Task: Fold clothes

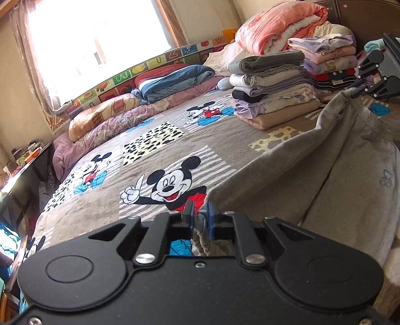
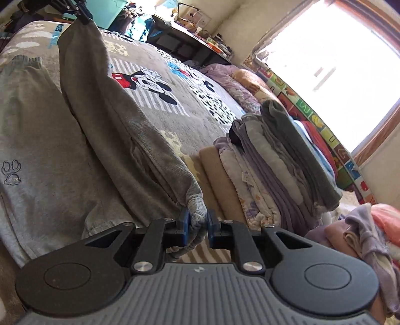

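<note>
Left wrist view: left gripper (image 1: 200, 217) pinched tight on one end of the grey sweatpants (image 1: 332, 160); held leg runs from the jaws toward 2 o'clock, taut, up to the right gripper (image 1: 356, 93) clamped on its other end, so the long axis lies straight between both grippers. Other leg lies flat on the bedspread (image 1: 100, 200) at 3 o'clock, beside the lifted one. Folded pile (image 1: 270, 90) at 1 o'clock. Right wrist view: right gripper (image 2: 197, 221) squeezed on the cuff of the grey sweatpants (image 2: 120, 120); leg stretches toward 11 o'clock to the left gripper (image 2: 83, 17). Flat leg at 9 o'clock, likely the drop target. Folded pile (image 2: 270, 160) just at 1 o'clock.
</note>
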`<state>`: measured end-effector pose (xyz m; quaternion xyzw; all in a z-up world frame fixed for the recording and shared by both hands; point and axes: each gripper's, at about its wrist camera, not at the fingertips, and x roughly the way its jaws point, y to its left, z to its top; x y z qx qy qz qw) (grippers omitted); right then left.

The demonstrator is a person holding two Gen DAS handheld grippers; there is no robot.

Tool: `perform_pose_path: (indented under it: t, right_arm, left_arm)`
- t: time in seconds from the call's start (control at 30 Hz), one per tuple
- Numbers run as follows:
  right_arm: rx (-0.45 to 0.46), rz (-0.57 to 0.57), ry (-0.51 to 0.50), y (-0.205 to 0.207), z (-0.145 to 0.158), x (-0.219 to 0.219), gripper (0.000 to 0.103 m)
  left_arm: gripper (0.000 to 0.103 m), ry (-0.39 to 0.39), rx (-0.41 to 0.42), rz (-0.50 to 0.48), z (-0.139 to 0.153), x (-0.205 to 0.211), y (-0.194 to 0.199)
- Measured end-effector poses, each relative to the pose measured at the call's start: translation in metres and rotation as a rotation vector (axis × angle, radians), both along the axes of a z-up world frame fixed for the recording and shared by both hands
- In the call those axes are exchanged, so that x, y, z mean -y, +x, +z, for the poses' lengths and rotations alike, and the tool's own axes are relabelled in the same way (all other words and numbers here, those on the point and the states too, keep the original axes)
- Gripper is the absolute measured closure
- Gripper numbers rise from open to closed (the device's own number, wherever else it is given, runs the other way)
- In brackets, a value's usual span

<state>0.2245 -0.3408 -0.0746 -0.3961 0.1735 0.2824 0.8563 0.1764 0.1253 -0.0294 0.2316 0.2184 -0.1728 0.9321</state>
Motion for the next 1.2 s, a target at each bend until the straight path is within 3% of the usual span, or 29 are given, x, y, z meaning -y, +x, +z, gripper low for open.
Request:
perform_pose_path:
  t: [0.1, 0.23, 0.43, 0.53, 0.6, 0.7, 0.77, 0.8, 0.87, 0.9, 1.03, 1.2]
  right_arm:
    - [0.074, 0.058, 0.006, -0.029, 0.011, 0.001, 0.087]
    - [0.133, 0.14, -0.03, -0.069, 0.015, -0.003, 0.087]
    - [0.085, 0.209, -0.175, -0.115, -0.016, -0.008, 0.087]
    - [0.07, 0.2, -0.202, -0.129, -0.024, -0.008, 0.087]
    - [0.063, 0.134, -0.111, -0.123, -0.014, -0.004, 0.087]
    - [0.053, 0.032, 0.031, -0.112, 0.003, 0.002, 0.087]
    - [0.037, -0.019, 0.122, -0.105, 0.013, 0.006, 0.087]
    - [0.034, -0.019, 0.135, -0.104, 0.015, 0.005, 0.087]
    - [0.031, -0.018, 0.154, -0.102, 0.019, 0.002, 0.087]
    - [0.033, -0.009, 0.155, -0.102, 0.019, 0.0, 0.087]
    - [0.023, 0.025, 0.142, -0.105, 0.018, -0.008, 0.087]
    - [0.019, 0.049, 0.146, -0.106, 0.022, -0.012, 0.087]
  left_arm:
    - [0.094, 0.023, 0.002, -0.042, -0.005, -0.002, -0.026]
    - [0.094, 0.115, -0.025, -0.099, -0.025, 0.005, -0.053]
    - [0.094, 0.201, -0.07, -0.167, -0.053, 0.013, -0.077]
    - [0.094, 0.157, -0.056, -0.133, -0.048, 0.008, -0.078]
    - [0.094, 0.108, -0.045, -0.107, -0.042, 0.005, -0.077]
    - [0.094, 0.097, -0.062, -0.102, -0.044, 0.005, -0.081]
    - [0.093, 0.107, -0.19, -0.12, -0.056, 0.007, -0.079]
    - [0.089, 0.13, -0.234, -0.139, -0.06, 0.012, -0.081]
    - [0.076, 0.19, -0.244, -0.185, -0.062, 0.024, -0.091]
    - [0.063, 0.194, -0.24, -0.204, -0.057, 0.031, -0.095]
    - [0.061, 0.141, -0.155, -0.296, -0.027, 0.073, -0.103]
    - [0.06, 0.06, -0.04, -0.42, -0.001, 0.166, -0.081]
